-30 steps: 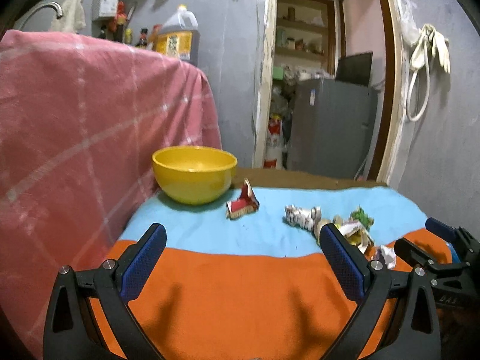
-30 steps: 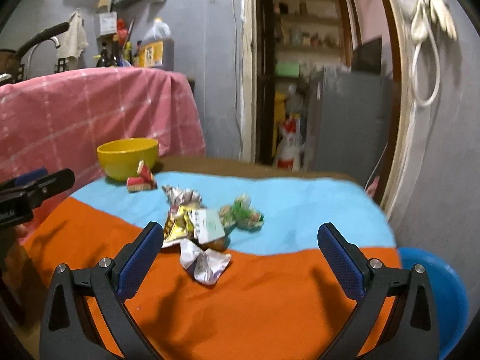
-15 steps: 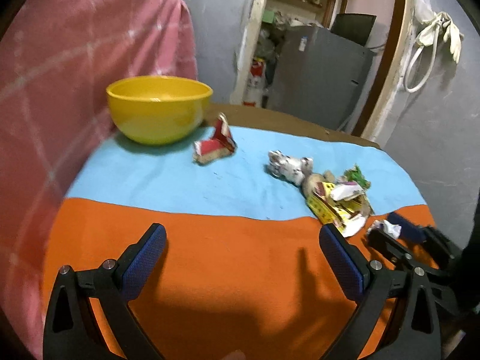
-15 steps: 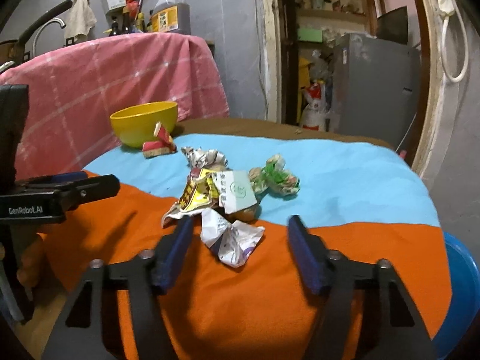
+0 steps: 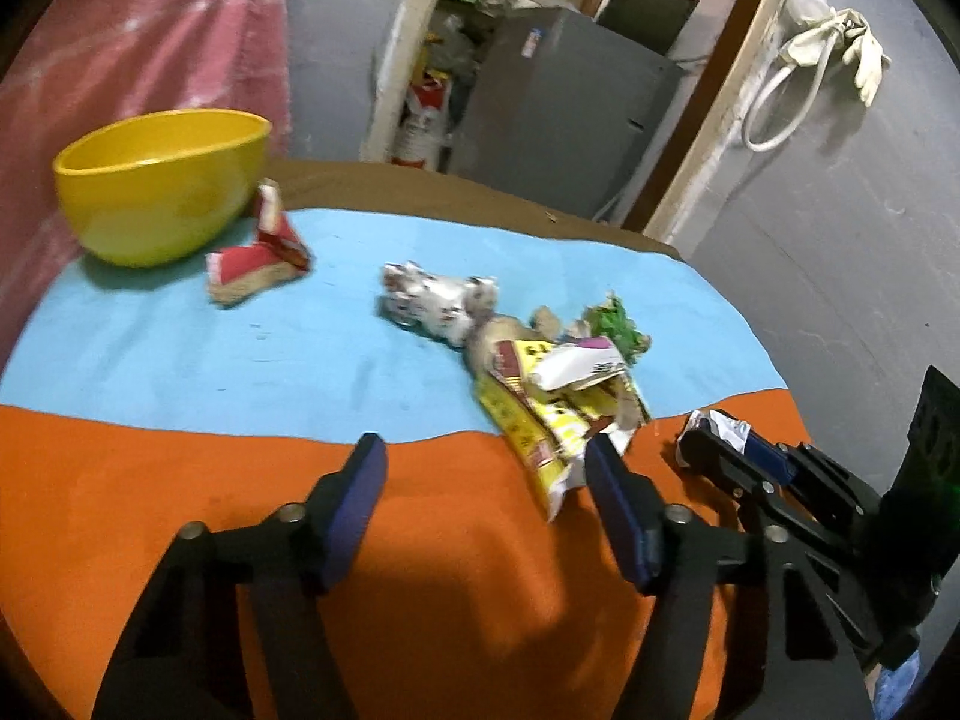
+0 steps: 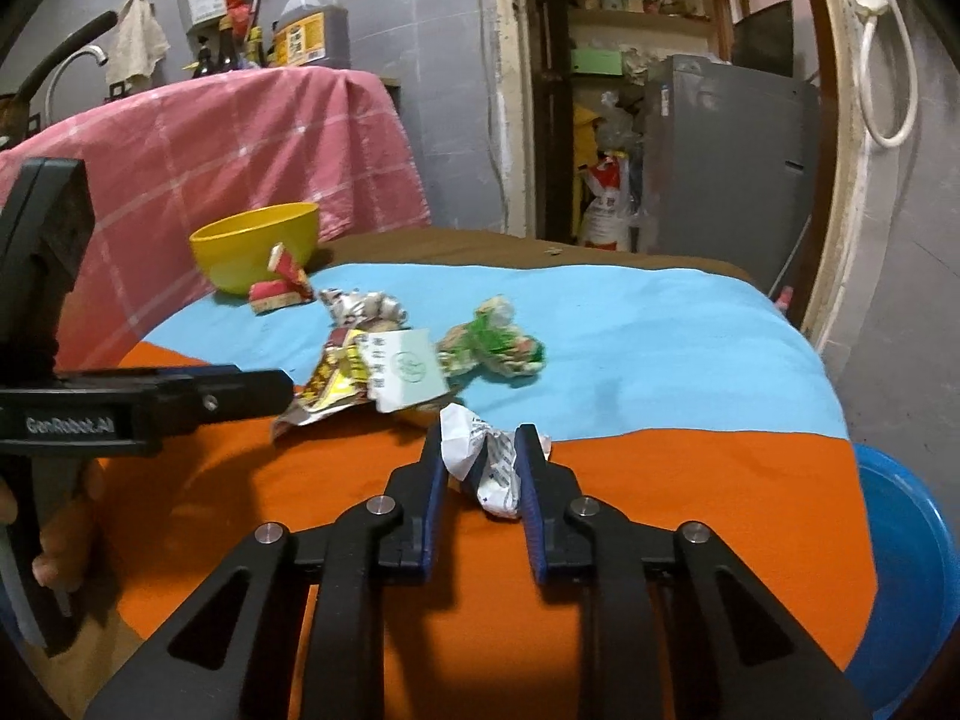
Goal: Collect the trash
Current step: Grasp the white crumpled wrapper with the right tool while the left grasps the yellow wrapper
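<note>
- White wad [image 6: 486, 468] sits on the orange cloth [image 6: 690, 498] at my near edge, and my right gripper [image 6: 480, 468] has just been closing; its pads are now pinched on the wad from both sides.
- At 11 o'clock from the wad lies the yellow wrapper [image 5: 540, 420], with the green wrapper [image 6: 498, 348] at 12 and a silver wrapper [image 5: 438, 300] further back, all on the blue cloth [image 6: 660, 348].
- My left gripper [image 5: 486, 480] has just been closing too, yet its fingers are apart with nothing between them; the yellow wrapper's near tip lies just ahead, by the right-hand finger [image 5: 618, 516].
- Red wrapper [image 5: 258, 252] sits far back at 10 o'clock, just beside the yellow bowl [image 5: 156, 180].
- Blue bin [image 6: 906, 570] peeks out at 3 o'clock, below the table edge; probably where this goes.
- Risks: the wad is springy and held near my tips, so it could pop loose on the lift. My two grippers are close, so they may knock together. The left may catch cloth along with the thin wrapper.
- Hard to tell: something tan under the yellow wrapper, mostly covered. The bin is cut off by the frame, so I can't see what's inside. The left view is blurred.
</note>
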The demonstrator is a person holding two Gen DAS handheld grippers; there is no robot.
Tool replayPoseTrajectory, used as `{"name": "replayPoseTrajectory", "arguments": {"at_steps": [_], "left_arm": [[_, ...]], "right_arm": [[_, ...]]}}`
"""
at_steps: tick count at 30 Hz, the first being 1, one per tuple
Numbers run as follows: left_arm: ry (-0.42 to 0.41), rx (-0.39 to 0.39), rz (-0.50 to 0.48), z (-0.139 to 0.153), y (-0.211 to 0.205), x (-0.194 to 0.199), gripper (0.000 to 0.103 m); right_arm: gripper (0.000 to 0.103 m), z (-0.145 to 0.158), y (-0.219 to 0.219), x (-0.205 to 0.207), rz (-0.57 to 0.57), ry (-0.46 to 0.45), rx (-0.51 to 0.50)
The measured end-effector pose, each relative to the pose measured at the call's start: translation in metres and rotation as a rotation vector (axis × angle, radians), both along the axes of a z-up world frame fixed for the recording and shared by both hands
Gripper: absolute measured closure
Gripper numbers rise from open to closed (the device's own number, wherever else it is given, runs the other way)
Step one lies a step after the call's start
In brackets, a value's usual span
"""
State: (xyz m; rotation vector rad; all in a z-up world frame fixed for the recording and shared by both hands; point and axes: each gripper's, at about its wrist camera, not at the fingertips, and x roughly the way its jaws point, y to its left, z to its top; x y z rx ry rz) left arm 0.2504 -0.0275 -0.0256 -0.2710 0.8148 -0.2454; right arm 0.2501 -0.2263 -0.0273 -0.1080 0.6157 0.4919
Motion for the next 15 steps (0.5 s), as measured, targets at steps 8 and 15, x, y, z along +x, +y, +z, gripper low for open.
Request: {"name": "replayPoseTrajectory", "arguments": {"at_steps": [8, 15], "left_arm": [[0.034, -0.039, -0.007, -0.001, -0.015, 0.025, 0.05], [0.047, -0.103, -0.019, 0.0, -0.018, 0.034, 0.078]], "right_arm": [[0.083, 0.002, -0.013, 0.004, -0.036, -0.011, 0.003], [0.083, 0.006, -0.029, 0.009, -0.073, -0.014, 0.033]]}}
